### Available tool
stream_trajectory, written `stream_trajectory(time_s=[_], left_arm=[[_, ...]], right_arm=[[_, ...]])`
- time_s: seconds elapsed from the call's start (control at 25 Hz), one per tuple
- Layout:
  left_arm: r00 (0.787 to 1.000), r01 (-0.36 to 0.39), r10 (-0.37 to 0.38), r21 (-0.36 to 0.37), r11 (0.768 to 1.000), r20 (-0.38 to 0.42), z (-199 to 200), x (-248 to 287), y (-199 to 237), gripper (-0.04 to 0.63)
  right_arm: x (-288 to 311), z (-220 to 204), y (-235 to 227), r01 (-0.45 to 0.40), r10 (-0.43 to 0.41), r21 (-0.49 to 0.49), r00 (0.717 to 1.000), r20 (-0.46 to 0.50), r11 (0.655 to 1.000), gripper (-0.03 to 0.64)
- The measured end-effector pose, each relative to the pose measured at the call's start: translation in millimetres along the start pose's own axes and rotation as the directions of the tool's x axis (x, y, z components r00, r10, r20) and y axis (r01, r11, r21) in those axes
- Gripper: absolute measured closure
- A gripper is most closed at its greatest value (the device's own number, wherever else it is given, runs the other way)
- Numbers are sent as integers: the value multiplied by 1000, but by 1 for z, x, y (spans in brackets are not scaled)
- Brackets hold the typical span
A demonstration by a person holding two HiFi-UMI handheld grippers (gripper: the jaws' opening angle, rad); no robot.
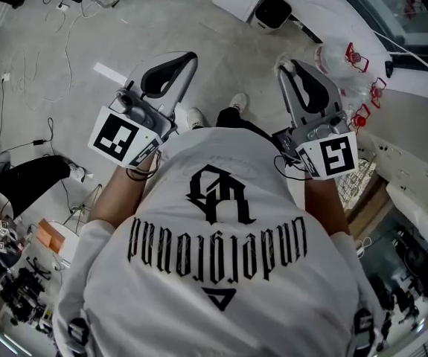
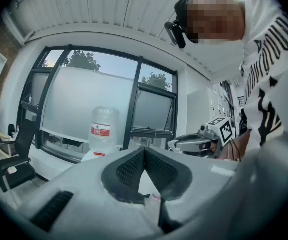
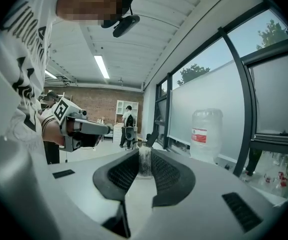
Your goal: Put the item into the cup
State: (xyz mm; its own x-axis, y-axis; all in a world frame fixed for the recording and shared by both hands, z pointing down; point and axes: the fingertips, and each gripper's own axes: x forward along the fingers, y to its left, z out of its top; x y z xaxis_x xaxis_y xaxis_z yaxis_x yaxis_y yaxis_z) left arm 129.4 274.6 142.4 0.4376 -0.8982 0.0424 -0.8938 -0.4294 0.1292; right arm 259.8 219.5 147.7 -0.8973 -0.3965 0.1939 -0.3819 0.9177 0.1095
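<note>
Both grippers are held up in front of the person's chest, pointing away, over bare floor. My right gripper is shut on a small translucent whitish item, which stands upright between the ribbed pads at the jaw tips. My left gripper is shut, its pads meeting at the tips with nothing between them. Each gripper shows in the other's view: the right one and the left one. No cup shows in any view.
A large water jug stands by tall windows. An office chair is at the left. On the floor lie cables and a black bin. A person stands far off.
</note>
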Motion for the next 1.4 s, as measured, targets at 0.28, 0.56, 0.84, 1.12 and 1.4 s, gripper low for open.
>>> stream_trajectory(time_s=[0.28,0.56,0.84,1.12,1.4], left_arm=[[1000,-5,3,-44,999,-27,-8,55,-6,581],[999,-38,38,-28,999,-28,-3,98,-14,581],[996,-84,82,-29,996,-45,-5,111,-8,581],[994,-107,105,-40,994,-33,-2,105,32,581],[997,-65,63,-45,997,-33,3,90,87,581]], right_arm=[[-2,-15,-53,-9,9,11,1000,-4,1000,538],[-7,-20,-95,-49,48,51,998,29,997,538],[2,-29,-116,-92,90,74,995,30,993,538],[32,-23,-117,-88,87,75,996,17,993,538],[75,-13,-103,-47,48,75,999,-9,996,539]])
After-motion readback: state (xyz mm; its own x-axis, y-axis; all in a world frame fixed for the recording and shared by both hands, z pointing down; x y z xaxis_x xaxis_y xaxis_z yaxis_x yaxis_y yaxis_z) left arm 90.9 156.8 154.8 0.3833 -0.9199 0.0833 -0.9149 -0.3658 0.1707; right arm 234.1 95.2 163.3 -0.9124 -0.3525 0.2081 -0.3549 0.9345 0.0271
